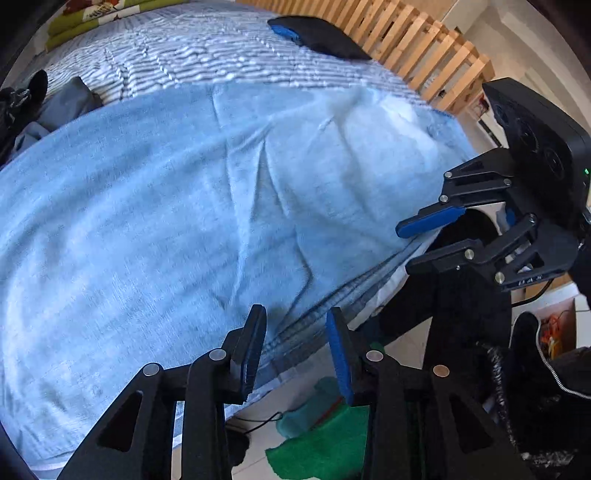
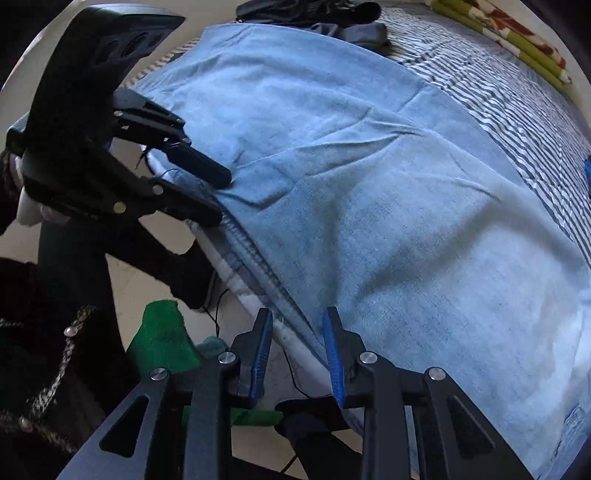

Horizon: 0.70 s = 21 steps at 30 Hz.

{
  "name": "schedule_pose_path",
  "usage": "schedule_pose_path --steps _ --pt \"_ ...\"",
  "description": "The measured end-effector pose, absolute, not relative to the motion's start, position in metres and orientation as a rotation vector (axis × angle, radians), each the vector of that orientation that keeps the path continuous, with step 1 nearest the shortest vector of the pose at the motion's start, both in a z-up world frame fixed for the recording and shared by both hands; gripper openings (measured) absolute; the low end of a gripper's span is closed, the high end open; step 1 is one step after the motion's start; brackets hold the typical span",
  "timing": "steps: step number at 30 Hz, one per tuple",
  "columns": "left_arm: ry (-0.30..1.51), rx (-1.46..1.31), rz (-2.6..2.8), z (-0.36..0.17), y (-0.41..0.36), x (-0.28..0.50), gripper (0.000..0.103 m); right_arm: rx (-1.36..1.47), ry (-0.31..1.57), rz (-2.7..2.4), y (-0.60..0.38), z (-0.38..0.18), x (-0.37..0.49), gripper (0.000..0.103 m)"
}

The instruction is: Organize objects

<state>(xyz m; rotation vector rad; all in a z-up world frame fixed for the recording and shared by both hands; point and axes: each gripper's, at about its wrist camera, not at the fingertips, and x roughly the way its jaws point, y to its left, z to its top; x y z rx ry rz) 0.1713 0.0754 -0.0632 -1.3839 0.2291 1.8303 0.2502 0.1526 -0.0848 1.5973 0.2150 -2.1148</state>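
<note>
light blue terry towel (image 1: 192, 206) is spread flat over a bed, covering most of the near part of the grey-and-white striped bedsheet (image 1: 177, 62); shallow creases are seen across its middle. its stitched hem (image 1: 332, 299) hangs over the near edge of the bed.

left gripper (image 1: 295, 350) is held at that hem, black fingers with blue pads parted; the hem is seen between the tips, but a press of the pads on the cloth cannot be told from either view. in the right wrist view the left gripper (image 2: 221, 199) is seen with its fingertips at the towel's edge, one above and one below it.

right gripper (image 2: 297, 350) is poised over the same edge further along, jaws apart, nothing clamped; in the left wrist view its upper fingertip (image 1: 428, 221) lies on the towel's edge.

noted further back on the bed: a black pouch with blue trim (image 1: 317, 37), a crumpled grey garment (image 1: 62, 103), a folded green patterned blanket (image 1: 92, 14). a wooden slatted rail (image 1: 417, 40) runs along the far side. a green cloth (image 2: 162, 336) lies on the pale floor below.
</note>
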Motion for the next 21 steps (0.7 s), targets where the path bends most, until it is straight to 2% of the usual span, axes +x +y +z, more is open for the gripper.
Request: schedule_pose_path --steps 5,9,11,12,14,16,17,19,21 --pt "0.163 -1.323 1.860 -0.053 0.102 0.157 0.037 1.497 -0.102 -2.377 0.208 -0.044 0.206 0.025" --pt "0.279 -1.310 1.787 -0.072 0.146 0.162 0.040 1.489 -0.350 -2.465 0.248 -0.041 0.153 0.025" --pt "0.252 -1.380 1.725 -0.093 0.155 0.167 0.040 1.505 -0.466 -2.415 0.259 -0.046 0.125 0.025" --pt "0.245 -1.319 1.757 -0.091 0.153 0.175 0.046 1.519 -0.504 -2.354 0.257 -0.052 0.112 0.025" --pt "0.325 -1.292 1.725 -0.090 0.155 0.190 0.047 1.552 -0.514 -2.304 0.249 -0.067 0.090 0.025" --pt "0.358 -1.273 1.728 -0.090 0.154 0.198 0.047 1.618 -0.438 -2.305 0.237 -0.088 0.068 0.025" --pt "0.361 -1.275 1.729 -0.089 0.154 0.199 0.048 1.655 -0.408 -2.341 0.236 -0.097 0.058 0.023" --pt "0.334 -1.300 1.711 -0.085 0.151 0.199 0.048 1.652 -0.403 -2.412 0.240 -0.103 0.046 0.010" --pt "0.273 -1.288 1.697 -0.073 0.145 0.197 0.048 1.610 -0.472 -2.436 0.247 -0.096 0.048 0.012"
